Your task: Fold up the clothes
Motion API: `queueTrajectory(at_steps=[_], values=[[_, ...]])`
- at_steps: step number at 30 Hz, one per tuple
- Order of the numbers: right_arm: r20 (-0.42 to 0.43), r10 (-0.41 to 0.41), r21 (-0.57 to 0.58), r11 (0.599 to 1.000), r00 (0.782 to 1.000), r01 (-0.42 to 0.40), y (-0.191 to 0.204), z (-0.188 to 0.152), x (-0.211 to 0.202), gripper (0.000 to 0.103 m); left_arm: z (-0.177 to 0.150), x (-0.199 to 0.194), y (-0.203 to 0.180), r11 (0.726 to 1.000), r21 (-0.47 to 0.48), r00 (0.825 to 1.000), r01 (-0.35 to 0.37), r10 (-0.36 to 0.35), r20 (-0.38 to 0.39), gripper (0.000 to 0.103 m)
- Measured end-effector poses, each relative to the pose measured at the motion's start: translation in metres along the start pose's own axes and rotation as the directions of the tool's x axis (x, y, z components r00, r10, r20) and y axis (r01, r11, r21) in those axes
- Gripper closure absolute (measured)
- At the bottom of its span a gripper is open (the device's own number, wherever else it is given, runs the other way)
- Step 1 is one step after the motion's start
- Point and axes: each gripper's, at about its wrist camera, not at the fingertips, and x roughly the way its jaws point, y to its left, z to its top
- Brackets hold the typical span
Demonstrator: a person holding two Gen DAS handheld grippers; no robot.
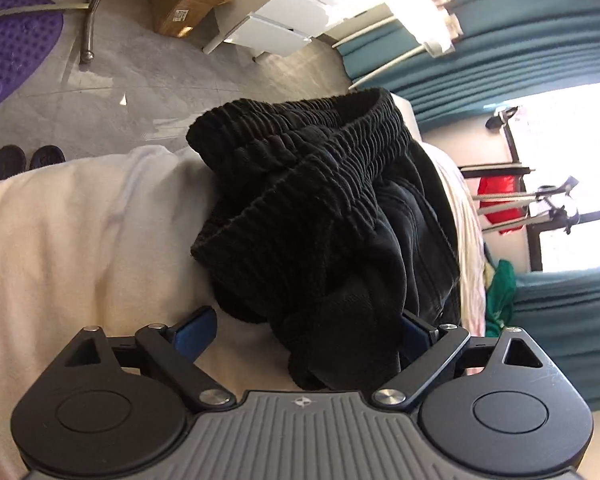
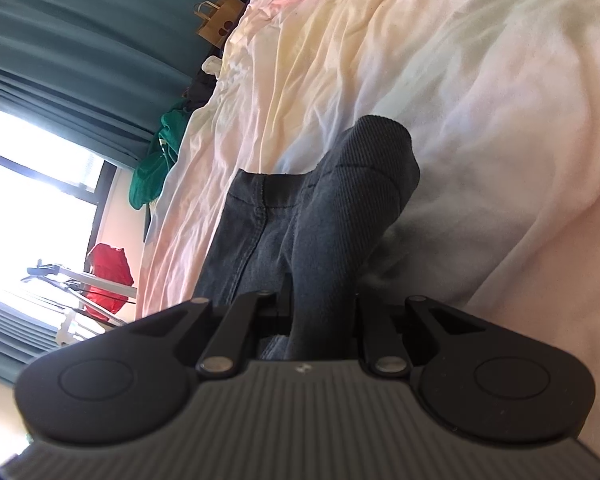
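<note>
**Loose waistband, single pinch**

Left wrist view: left claw [image 1: 306, 330] spread wide around black trousers [image 1: 316, 208] bunched mid-frame on the bed [image 1: 80, 216] (nothing pinched); could slump unfolded.

Right wrist view: right claw [image 2: 320, 312] narrow, clamping trouser fabric at centre; tugging risks dragging the heap.

My left claw [image 1: 306, 330], matte black linkage arms, silver rivets, blue finger pads [image 1: 198, 326], ribbed grey body, right claw [image 2: 320, 308] alike
</note>
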Motion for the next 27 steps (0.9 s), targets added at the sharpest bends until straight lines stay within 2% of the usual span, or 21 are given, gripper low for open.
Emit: queueTrajectory(at_steps=[3,5,8,10,12,16,17,23,26,27], values=[[-0.001,-0.001,-0.004,1.000,1.000,0.001,0.001,0.001,0.000,0.088,0.000,-0.018,0.003,1.000,0.030,0.997,0.003,-0.005,0.077,0.009],[0.001,-0.003,-0.007,1.000,1.000,0.003,0.001,0.000,0.001,0.088,-0.003,-0.036,-0.009,0.992,0.116,0.984,-0.051,0.030,0.176,0.009],[0.005,-0.005,-0.013,1.000,1.000,0.005,0.002,0.001,0.002,0.088,-0.008,-0.063,-0.031,0.966,0.221,0.946,-0.132,0.056,0.320,0.008],[0.009,-0.006,-0.013,1.000,1.000,0.006,0.003,0.000,0.002,0.088,-0.010,-0.079,-0.047,0.947,0.271,0.922,-0.173,0.059,0.383,0.008],[0.011,-0.004,-0.010,1.000,1.000,0.004,0.004,0.000,0.002,0.088,-0.014,-0.087,-0.066,0.915,0.334,0.900,-0.227,0.066,0.431,0.008],[0.011,0.006,-0.015,1.000,1.000,-0.006,0.003,0.000,0.002,0.088,-0.037,-0.074,-0.119,0.848,0.486,0.922,-0.212,0.008,0.388,0.008],[0.011,0.008,-0.017,1.000,1.000,-0.008,0.003,0.001,0.002,0.088,-0.048,-0.067,-0.133,0.824,0.524,0.923,-0.216,-0.003,0.384,0.008],[0.013,0.023,-0.008,1.000,1.000,-0.023,0.002,0.002,0.001,0.088,-0.129,0.003,-0.210,0.652,0.730,0.947,-0.203,-0.057,0.315,0.008],[0.010,0.041,0.044,0.998,0.999,-0.042,-0.004,0.002,0.001,0.088,-0.169,0.045,-0.234,0.572,0.800,0.961,-0.180,-0.072,0.268,0.008],[0.009,0.044,0.049,0.998,0.999,-0.045,-0.005,0.002,0.001,0.088,-0.187,0.066,-0.238,0.537,0.823,0.961,-0.188,-0.071,0.266,0.008]])
